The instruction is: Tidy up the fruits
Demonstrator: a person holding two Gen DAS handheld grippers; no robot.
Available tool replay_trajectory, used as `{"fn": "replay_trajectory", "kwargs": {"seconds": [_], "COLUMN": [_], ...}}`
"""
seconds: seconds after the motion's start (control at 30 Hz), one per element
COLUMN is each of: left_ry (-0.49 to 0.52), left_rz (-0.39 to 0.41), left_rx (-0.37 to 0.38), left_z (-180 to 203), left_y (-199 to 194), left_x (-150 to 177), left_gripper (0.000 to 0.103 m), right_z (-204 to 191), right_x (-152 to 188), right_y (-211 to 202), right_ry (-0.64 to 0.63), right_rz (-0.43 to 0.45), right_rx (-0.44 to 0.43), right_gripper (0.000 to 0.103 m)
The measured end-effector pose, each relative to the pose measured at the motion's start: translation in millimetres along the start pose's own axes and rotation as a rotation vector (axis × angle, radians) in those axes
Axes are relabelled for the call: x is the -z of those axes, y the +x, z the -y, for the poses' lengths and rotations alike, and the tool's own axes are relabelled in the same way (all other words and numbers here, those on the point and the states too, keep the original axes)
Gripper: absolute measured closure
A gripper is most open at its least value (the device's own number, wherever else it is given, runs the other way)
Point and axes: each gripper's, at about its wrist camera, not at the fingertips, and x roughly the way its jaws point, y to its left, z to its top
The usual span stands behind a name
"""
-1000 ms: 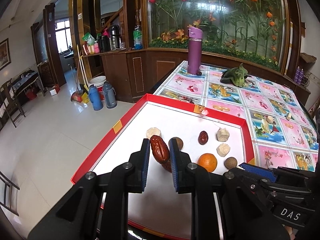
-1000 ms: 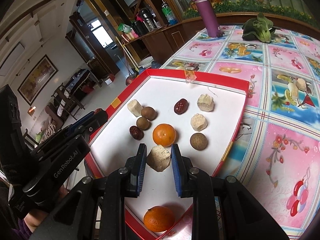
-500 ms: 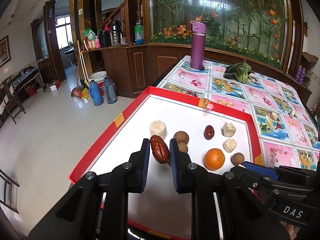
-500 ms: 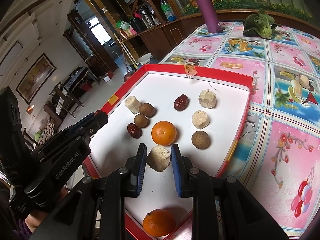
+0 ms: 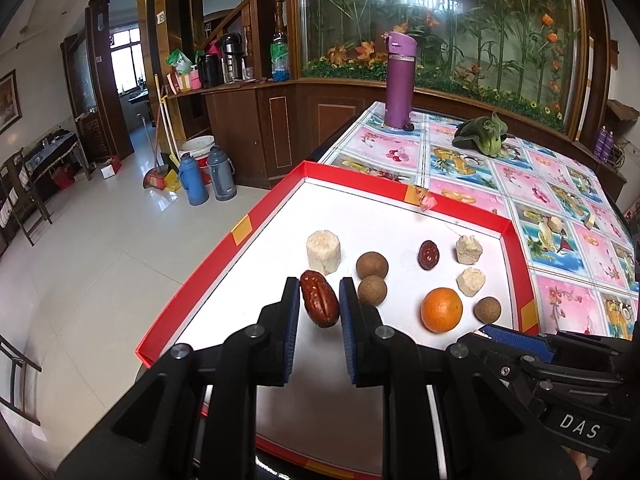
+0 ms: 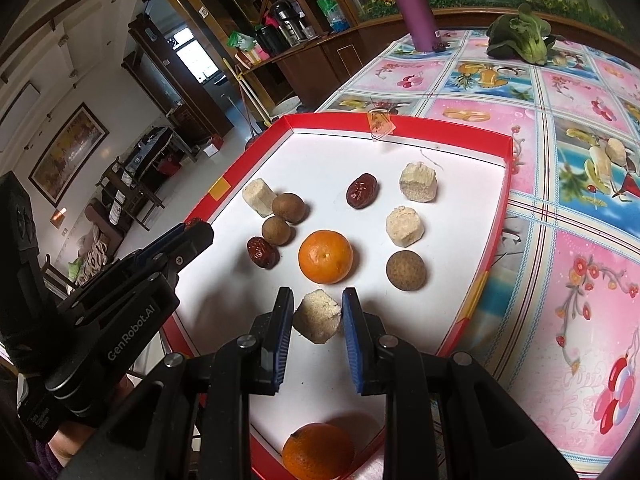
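Observation:
A red-rimmed white tray (image 5: 224, 264) lies on the table. My left gripper (image 5: 319, 292) is shut on a wrinkled red date (image 5: 319, 299), lifted above the tray's left side. My right gripper (image 6: 317, 304) is shut on a pale cut chunk (image 6: 318, 316) just in front of an orange (image 6: 325, 256). On the tray lie three brown longans (image 6: 405, 270), another red date (image 6: 362, 191), a date (image 6: 262, 253) near the left gripper (image 6: 192, 236), three pale chunks (image 6: 404, 226) and a second orange (image 6: 318, 450) at the near edge.
A purple flask (image 5: 400, 80) and a green leafy vegetable (image 5: 482, 136) stand at the far end of the patterned tablecloth (image 6: 560, 240). A few pale bits (image 6: 616, 152) lie on the cloth to the right. Left of the table, the tiled floor (image 5: 100, 260) drops away.
Both grippers keep their holds, on the date and on the pale chunk. The views have shifted only slightly; nothing on the tray has moved.

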Motion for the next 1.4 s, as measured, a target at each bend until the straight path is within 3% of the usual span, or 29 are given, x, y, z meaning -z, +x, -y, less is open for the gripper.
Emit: {"fn": "replay_trajectory", "kwargs": {"seconds": [1.4], "left_ry": [0.007], "left_rz": [-0.051], "left_rx": [-0.016], "left_z": [2.2], "left_y": [16.8], "left_x": [8.0], "left_gripper": [0.081], "right_z": [6.5], "right_x": [4.0], "right_y": [2.9], "right_ry": [0.018], "right_rz": [-0.015], "right_rx": [-0.002], "right_gripper": [0.080]}}
